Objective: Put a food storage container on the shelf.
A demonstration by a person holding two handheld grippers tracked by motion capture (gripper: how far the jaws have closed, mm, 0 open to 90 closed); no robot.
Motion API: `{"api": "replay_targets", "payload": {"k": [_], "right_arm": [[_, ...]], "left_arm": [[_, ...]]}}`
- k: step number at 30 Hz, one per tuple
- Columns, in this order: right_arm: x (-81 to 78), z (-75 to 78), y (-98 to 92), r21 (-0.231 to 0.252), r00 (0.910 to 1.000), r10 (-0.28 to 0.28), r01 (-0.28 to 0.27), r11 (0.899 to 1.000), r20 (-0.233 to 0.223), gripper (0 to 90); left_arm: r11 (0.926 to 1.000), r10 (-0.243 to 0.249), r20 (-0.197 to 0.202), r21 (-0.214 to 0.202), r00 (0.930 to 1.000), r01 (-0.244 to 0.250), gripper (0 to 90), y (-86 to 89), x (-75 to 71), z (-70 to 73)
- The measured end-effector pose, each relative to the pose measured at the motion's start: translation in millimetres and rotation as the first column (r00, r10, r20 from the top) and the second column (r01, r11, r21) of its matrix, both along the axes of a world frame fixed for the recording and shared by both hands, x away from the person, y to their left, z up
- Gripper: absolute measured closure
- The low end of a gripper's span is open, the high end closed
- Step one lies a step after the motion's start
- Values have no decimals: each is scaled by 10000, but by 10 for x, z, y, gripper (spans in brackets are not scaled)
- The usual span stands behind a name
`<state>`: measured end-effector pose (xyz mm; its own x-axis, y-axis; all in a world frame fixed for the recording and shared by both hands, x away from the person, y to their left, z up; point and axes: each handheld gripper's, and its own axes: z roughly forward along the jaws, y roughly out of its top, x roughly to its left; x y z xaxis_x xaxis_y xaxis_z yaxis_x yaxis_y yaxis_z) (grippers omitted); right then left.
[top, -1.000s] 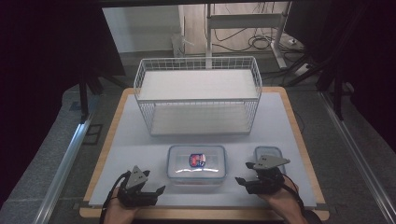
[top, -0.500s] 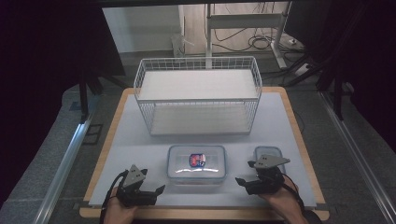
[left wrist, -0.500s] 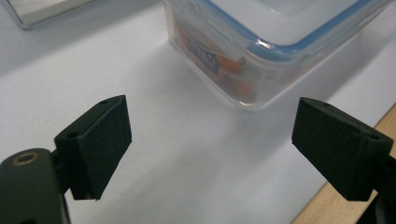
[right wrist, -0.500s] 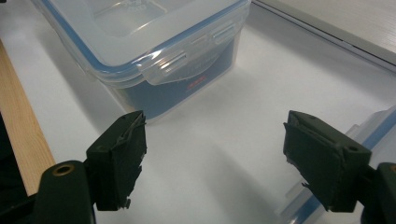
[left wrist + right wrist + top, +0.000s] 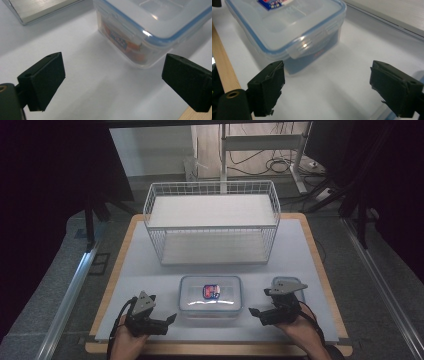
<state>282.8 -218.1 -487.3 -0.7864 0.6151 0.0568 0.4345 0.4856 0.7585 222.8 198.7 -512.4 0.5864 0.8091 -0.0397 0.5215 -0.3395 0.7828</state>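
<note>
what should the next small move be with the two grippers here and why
Probably bring both grippers inward to the clear lidded container. It sits on the white mat between the left gripper and right gripper. Both sets of jaws have just been opening, stand wide, hold nothing, and face its short ends without touching.

No text, brand, number or sign can be read with certainty. A red, white and blue printed label [image 5: 211, 291] shows through the clear lid of the lidded container [image 5: 210, 294] in the high view; its characters are too small to make out. In the right gripper view the same label [image 5: 272, 3], on a packet inside the container [image 5: 287, 32], shows rows of small white characters on blue, cut off by the picture's top edge and illegible. In the left gripper view, a packet seen through the container's side wall [image 5: 130, 32] carries dark lettering on a light band [image 5: 118, 41], blurred beyond reading.
</note>
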Motion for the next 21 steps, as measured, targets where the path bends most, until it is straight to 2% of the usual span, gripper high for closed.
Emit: {"api": "replay_targets", "payload": {"k": [3,4,7,9,11,12,14,15,16,17,19,21], "right_arm": [[42,28,31,323,9995,7,3,9995,-314,92],[66,40,60,457,9987,104,-81,9989,-505,82],[86,52,95,485,9974,243,-210,9986,-684,65],[110,66,136,403,9959,386,-354,9986,-821,51],[136,83,171,419,9953,437,-401,9983,-867,48],[177,102,219,528,9925,474,-416,9977,-1124,51],[193,106,234,523,9917,487,-427,9977,-1193,57],[216,106,267,589,9893,496,-419,9974,-1373,67],[258,92,320,618,9844,583,-486,9969,-1662,85],[258,92,320,618,9844,583,-486,9969,-1662,85],[299,61,378,575,9785,673,-571,9967,-1950,102],[348,17,429,607,9709,696,-571,9965,-2289,112]], "left_arm": [[9997,-176,-317,-145,9993,171,60,7,79,38],[9993,-220,-488,-312,9986,205,62,11,120,56],[9955,-405,-906,-890,9951,324,61,30,222,98],[9901,-530,-1160,-1354,9918,370,51,43,306,128],[9781,-779,-1338,-2020,9879,498,52,51,388,147],[9673,-1021,-1535,-2459,9829,621,58,43,434,151],[9584,-1373,-1680,-2714,9762,881,62,4,503,147],[9568,-1485,-1732,-2740,9736,972,63,-18,526,143],[9515,-1782,-1898,-2833,9655,1199,65,-82,596,118],[9515,-1782,-1898,-2833,9655,1199,67,-82,596,118],[9452,-2027,-2111,-2973,9562,1348,67,-130,652,85],[9420,-2205,-2338,-3028,9470,1445,70,-172,697,42]]}}
